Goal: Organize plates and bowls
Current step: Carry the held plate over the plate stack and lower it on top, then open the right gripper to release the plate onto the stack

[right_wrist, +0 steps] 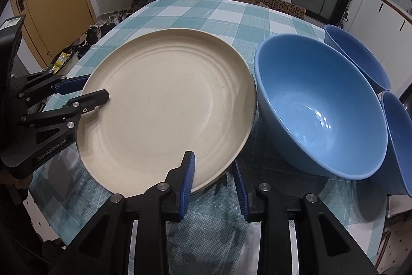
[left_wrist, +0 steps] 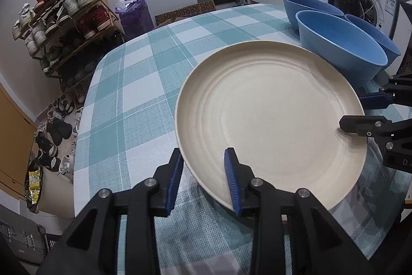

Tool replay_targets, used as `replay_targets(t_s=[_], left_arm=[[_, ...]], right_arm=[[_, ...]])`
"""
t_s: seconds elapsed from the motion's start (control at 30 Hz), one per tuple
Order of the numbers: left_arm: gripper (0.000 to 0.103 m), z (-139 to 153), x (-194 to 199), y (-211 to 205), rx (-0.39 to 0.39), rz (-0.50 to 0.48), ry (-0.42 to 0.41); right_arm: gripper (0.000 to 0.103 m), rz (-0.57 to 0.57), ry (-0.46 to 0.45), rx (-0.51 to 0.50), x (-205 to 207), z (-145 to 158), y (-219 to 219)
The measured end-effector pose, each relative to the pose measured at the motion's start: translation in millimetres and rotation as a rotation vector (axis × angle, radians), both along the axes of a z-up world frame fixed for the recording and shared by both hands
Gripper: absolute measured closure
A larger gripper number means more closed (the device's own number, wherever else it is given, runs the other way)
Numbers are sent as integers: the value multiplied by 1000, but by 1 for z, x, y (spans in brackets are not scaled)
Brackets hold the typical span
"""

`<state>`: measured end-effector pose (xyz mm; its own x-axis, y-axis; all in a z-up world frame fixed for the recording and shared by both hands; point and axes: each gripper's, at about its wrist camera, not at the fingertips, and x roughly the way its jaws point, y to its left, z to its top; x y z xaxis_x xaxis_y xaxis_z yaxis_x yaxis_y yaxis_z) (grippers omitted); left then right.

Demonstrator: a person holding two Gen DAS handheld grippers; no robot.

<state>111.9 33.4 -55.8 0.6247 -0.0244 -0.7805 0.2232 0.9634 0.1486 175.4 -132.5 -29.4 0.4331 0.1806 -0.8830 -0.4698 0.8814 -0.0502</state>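
Fingers of both the left gripper [left_wrist: 206, 179] and right gripper [right_wrist: 215, 184] straddle the cream plate's [left_wrist: 270, 120] rim, seemingly unclamped.

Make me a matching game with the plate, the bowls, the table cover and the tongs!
Things:
1. plate
2. nearest bowl
3. tablecloth
4. left tongs

Descriptions:
A. teal and white checks
B. cream, with its rim between both pairs of tongs
C. light blue, empty
D. black arms with blue pads

Pairs: 1-B, 2-C, 3-A, 4-D
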Motion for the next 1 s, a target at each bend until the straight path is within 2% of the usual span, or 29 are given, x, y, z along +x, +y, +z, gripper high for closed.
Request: replay_targets(t_s=[0.3, 0.43, 0.6, 0.7, 0.73, 0.83, 0.97, 1.0], left_arm=[[55, -3, 1, -5, 14, -11, 10], [52, -5, 2, -7, 25, -8, 16], [51, -8, 4, -6, 13, -6, 30], [41, -3, 2, -3, -22, -13, 25], [34, -2, 2, -3, -31, -13, 21], [15, 8, -2, 0, -73, -13, -6], [6, 22, -6, 4, -136, -12, -45], [1, 26, -7, 5, -150, -6, -60]], right_arm=[[66, 18, -18, -34, -2, -2, 3], [58, 40, -29, -38, -5, -2, 4], [54, 55, -29, -22, -6, -2, 2], [50, 59, -17, 11, -5, -2, -1], [49, 60, -12, 27, -5, -1, -2], [34, 60, -11, 71, -5, 3, -6], [22, 70, -34, 124, -7, 15, -11], [18, 71, -44, 129, -8, 18, -12]])
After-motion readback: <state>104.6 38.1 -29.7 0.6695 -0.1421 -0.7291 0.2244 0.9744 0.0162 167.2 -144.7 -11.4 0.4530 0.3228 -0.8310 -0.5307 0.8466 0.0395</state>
